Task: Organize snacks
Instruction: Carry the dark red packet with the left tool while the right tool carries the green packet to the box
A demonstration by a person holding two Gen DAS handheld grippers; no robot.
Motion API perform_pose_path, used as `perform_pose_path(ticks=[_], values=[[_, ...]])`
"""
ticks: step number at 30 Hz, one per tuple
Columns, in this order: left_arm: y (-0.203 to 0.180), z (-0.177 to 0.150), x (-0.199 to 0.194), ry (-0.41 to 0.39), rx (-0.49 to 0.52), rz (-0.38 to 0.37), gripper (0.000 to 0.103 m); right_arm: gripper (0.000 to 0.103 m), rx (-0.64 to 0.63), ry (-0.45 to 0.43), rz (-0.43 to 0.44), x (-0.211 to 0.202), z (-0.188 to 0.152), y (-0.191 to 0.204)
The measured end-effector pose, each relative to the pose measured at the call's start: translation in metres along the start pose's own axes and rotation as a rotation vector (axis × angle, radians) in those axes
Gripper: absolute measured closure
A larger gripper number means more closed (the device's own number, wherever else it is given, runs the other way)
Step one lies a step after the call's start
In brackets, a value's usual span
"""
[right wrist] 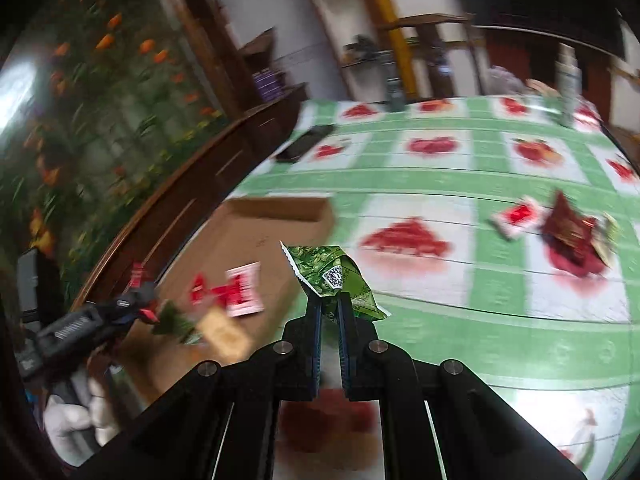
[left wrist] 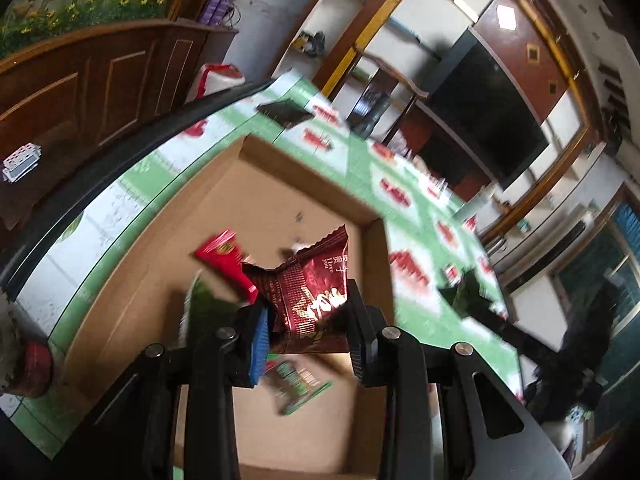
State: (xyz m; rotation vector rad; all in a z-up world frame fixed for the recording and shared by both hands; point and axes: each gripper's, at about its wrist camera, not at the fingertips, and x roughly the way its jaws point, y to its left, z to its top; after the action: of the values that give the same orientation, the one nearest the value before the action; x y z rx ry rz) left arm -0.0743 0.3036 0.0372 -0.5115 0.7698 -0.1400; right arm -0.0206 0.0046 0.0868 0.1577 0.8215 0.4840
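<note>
Snacks are being collected into the shallow cardboard box [left wrist: 224, 216] on the counter [right wrist: 460, 312]. The left claw [left wrist: 306, 320] grips a dark red snack packet [left wrist: 308, 284] above the box, where red and green packets already lie. The right claw [right wrist: 329, 308] is closed on a green snack packet [right wrist: 334, 276] over the counter, beside the box. Judged step: delivery. Next, each claw must reach the box and release. More packets [right wrist: 560, 224] remain on the counter.

Your left gripper [left wrist: 308, 320] has its jaws partly closed, pinching a dark red snack packet [left wrist: 310, 280] between the pads. Your right gripper [right wrist: 329, 312] is squeezed nearly together on a green snack packet [right wrist: 334, 276], held up in the air.
</note>
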Motion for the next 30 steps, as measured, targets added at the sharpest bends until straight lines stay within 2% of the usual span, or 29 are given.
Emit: perform_pose_path(ticks=[5,8,10,11,13,14,15,17,19,25,28,30], values=[[0.013,-0.012,0.003,0.064,0.012,0.033,0.073,0.096,-0.062,0.068,0.036,0.037,0.0,0.045],[0.017,-0.018,0.0,0.076,0.018,0.034,0.072,0.096,-0.08,0.101,0.038,0.06,0.001,0.061],[0.019,-0.02,0.0,0.086,0.017,0.023,0.069,0.095,-0.096,0.112,0.027,0.074,0.003,0.069],[0.021,-0.02,-0.001,0.088,0.012,0.015,0.064,0.091,-0.099,0.114,0.024,0.078,0.004,0.071],[0.022,-0.019,-0.003,0.093,0.005,0.008,0.06,0.091,-0.083,0.117,0.027,0.088,0.008,0.073],[0.022,-0.018,-0.004,0.093,0.004,0.003,0.058,0.087,-0.07,0.123,0.027,0.092,0.01,0.072],[0.022,-0.017,-0.006,0.091,0.004,-0.003,0.057,0.077,-0.054,0.129,0.032,0.095,0.011,0.071],[0.023,-0.017,-0.009,0.083,0.006,-0.012,0.056,0.07,-0.042,0.12,0.03,0.095,0.012,0.069],[0.025,-0.015,-0.014,0.067,-0.006,-0.013,0.056,0.07,-0.06,0.121,0.032,0.094,0.012,0.073],[0.025,-0.008,-0.042,-0.037,-0.036,-0.046,0.056,0.071,-0.16,0.179,0.158,0.086,-0.005,0.107],[0.024,-0.004,-0.055,-0.097,-0.036,-0.035,0.052,0.071,-0.141,0.246,0.307,0.085,-0.018,0.119],[0.023,-0.004,-0.06,-0.119,-0.026,-0.021,0.048,0.071,-0.124,0.296,0.361,0.092,-0.024,0.122]])
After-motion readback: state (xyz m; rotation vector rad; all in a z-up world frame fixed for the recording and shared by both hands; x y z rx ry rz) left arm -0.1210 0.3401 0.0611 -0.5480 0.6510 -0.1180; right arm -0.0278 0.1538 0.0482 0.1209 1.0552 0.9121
